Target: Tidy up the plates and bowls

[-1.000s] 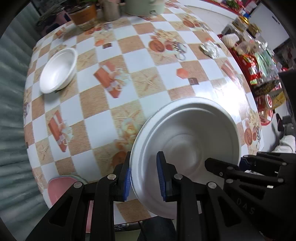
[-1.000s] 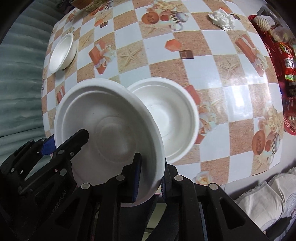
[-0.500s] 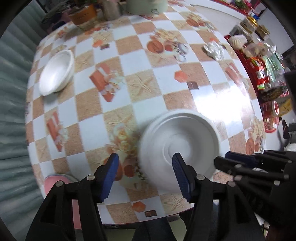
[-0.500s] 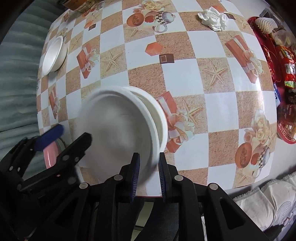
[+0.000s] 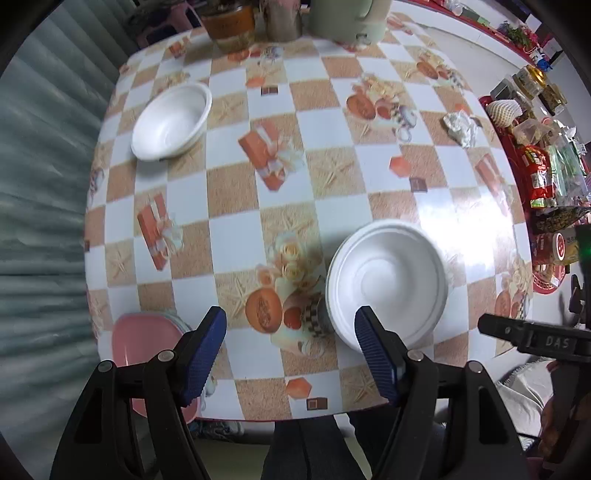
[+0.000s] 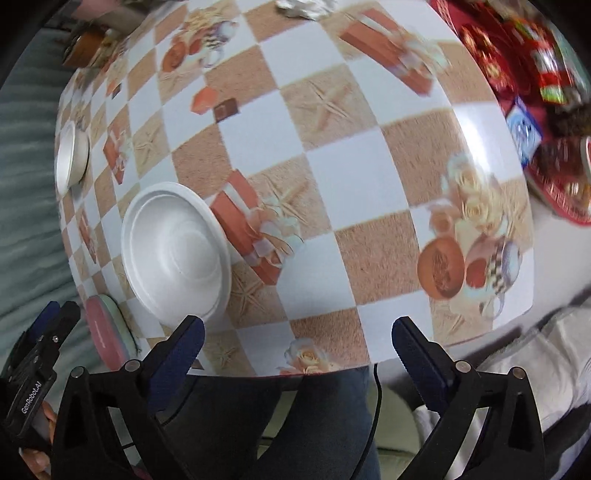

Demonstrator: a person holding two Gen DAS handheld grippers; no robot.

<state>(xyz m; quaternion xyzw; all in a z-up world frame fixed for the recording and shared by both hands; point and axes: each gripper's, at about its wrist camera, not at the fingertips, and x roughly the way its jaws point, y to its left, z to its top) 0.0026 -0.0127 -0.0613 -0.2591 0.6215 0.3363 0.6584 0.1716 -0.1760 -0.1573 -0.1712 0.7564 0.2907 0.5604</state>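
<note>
Two white plates (image 5: pixel 388 280) lie stacked near the front edge of the checkered table (image 5: pixel 332 122). My left gripper (image 5: pixel 290 325) hangs above the table just left of the stack. Its jaws are opening and nothing is between them. In the right wrist view the same stack (image 6: pixel 177 254) sits to the left of my right gripper (image 6: pixel 298 328). That gripper's jaws are opening wide over bare cloth (image 6: pixel 351 177), also with nothing in them. A white bowl (image 5: pixel 171 122) stands alone at the far left, and it shows small in the right wrist view (image 6: pixel 72 158).
Pink and green plates (image 5: pixel 142 339) are stacked at the front left corner. Jars and a pale green pot (image 5: pixel 343 18) line the far edge. Crumpled foil (image 5: pixel 460 127) lies at the right, beside a red tray of snacks (image 5: pixel 539 173). A person's legs (image 6: pixel 314 424) are below the front edge.
Both grippers let go of the white plate, which now rests on the other plate. The left opened first and rose a little. The right then opened and swung away to the right.
</note>
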